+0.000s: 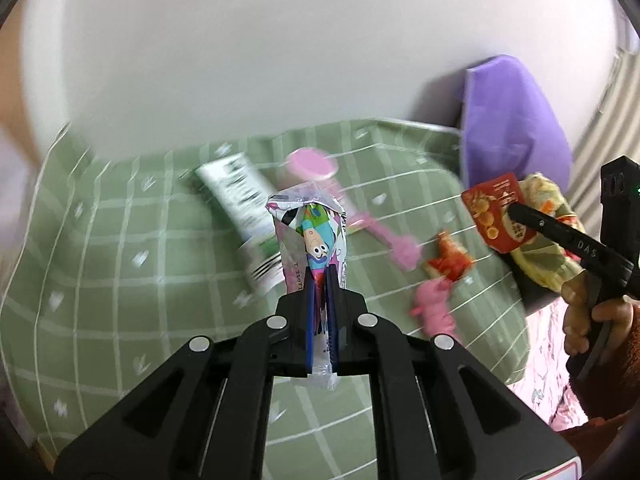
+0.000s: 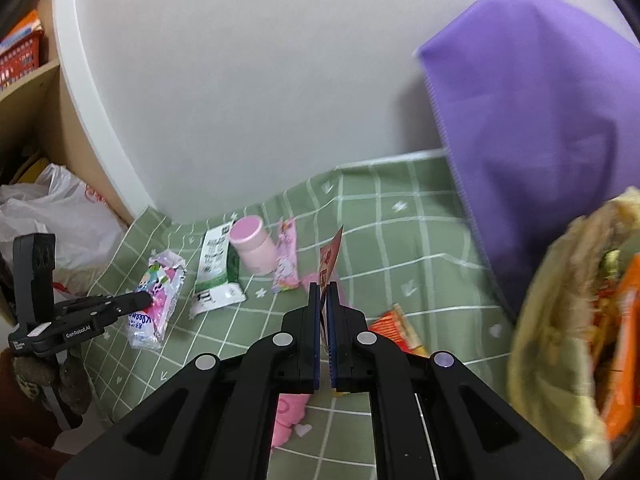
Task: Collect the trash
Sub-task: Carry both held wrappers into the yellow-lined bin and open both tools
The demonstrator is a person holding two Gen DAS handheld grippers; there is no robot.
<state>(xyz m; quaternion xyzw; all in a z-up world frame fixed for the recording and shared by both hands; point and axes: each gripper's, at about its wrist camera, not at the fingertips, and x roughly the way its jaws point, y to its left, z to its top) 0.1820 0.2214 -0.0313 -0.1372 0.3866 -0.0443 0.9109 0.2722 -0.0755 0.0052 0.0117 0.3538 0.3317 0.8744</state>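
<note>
My left gripper [image 1: 320, 276] is shut on a crumpled cartoon-printed tissue pack [image 1: 310, 224], lifted above the green checked tablecloth [image 1: 120, 260]. In the right wrist view the same left gripper [image 2: 146, 300] holds the pack [image 2: 158, 296] at the left. My right gripper [image 2: 325, 290] is shut on a thin red packet [image 2: 330, 256], seen edge-on. In the left wrist view the red packet [image 1: 498, 216] hangs from the right gripper [image 1: 516, 212] beside a yellow-green trash bag [image 1: 548, 256]. That bag [image 2: 568, 320] gapes at the right with orange wrappers inside.
On the cloth lie a green-white packet [image 2: 216, 268], a pink bottle [image 2: 254, 246], a pink wrapper [image 2: 286, 260], a red-orange wrapper [image 2: 396, 330] and a pink item [image 2: 288, 412]. A purple bag [image 2: 540, 120] leans on the wall. White plastic bags [image 2: 60, 208] sit left.
</note>
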